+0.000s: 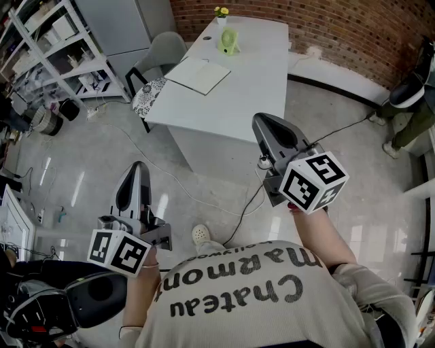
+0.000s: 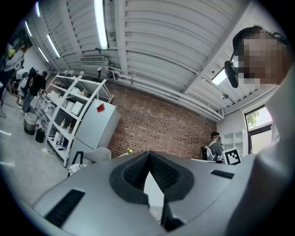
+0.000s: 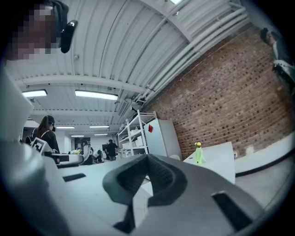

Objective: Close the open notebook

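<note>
The notebook (image 1: 198, 75) lies open and flat, its white pages up, near the left front corner of a white table (image 1: 262, 88) well ahead of me in the head view. Neither gripper is near it. My left gripper (image 1: 138, 165) is held low at the left over the floor, jaws together with nothing between them; its tips (image 2: 149, 152) meet. My right gripper (image 1: 260, 119) is held higher, in front of the table's near edge, also shut and empty (image 3: 147, 156). Both point level toward the table.
A green object (image 1: 228, 41) and a small yellow flower (image 1: 221, 12) stand at the table's far end. A grey chair (image 1: 160, 58) sits at its left side. Cables (image 1: 245, 204) run across the floor. White shelves (image 1: 61, 47) stand at the left; a person (image 1: 408, 102) at the right edge.
</note>
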Demonstrator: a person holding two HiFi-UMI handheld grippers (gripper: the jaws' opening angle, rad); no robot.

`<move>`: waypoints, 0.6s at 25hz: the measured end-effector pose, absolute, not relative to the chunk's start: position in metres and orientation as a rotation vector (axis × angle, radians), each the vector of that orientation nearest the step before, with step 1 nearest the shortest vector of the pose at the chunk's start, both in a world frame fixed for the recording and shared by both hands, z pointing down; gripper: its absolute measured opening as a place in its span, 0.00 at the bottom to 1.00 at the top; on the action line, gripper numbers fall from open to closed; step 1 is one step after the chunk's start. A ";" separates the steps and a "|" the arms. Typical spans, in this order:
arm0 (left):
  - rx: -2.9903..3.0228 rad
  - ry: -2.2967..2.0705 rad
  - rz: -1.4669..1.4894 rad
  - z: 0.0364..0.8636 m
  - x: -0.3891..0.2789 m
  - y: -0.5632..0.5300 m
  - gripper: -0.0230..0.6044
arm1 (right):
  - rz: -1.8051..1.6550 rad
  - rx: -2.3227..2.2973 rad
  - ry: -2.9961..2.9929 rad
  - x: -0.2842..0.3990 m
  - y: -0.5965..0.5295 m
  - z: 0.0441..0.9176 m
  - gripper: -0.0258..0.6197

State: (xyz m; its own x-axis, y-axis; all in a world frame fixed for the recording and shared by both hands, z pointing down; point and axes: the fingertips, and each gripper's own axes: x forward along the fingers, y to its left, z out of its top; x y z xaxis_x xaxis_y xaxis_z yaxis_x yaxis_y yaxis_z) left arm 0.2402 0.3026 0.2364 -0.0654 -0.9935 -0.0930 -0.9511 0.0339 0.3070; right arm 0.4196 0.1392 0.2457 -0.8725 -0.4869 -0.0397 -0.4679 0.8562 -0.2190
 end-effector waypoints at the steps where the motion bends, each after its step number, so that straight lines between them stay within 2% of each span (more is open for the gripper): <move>1: 2.040 -2.148 -0.432 0.237 0.232 0.297 0.04 | -0.318 -0.756 2.936 0.411 0.135 0.247 0.04; 15: 2.077 -2.082 -0.436 0.231 0.088 0.238 0.04 | -0.380 -0.755 2.919 0.268 0.087 0.239 0.04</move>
State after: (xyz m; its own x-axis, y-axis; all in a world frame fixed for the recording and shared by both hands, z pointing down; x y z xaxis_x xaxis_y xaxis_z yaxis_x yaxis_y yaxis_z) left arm 0.0878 0.2385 0.2307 -0.0168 -0.9962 -0.0859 -0.9471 -0.0117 0.3207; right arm 0.2684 0.0867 0.2393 -0.8717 -0.4886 -0.0362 -0.4631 0.8458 -0.2649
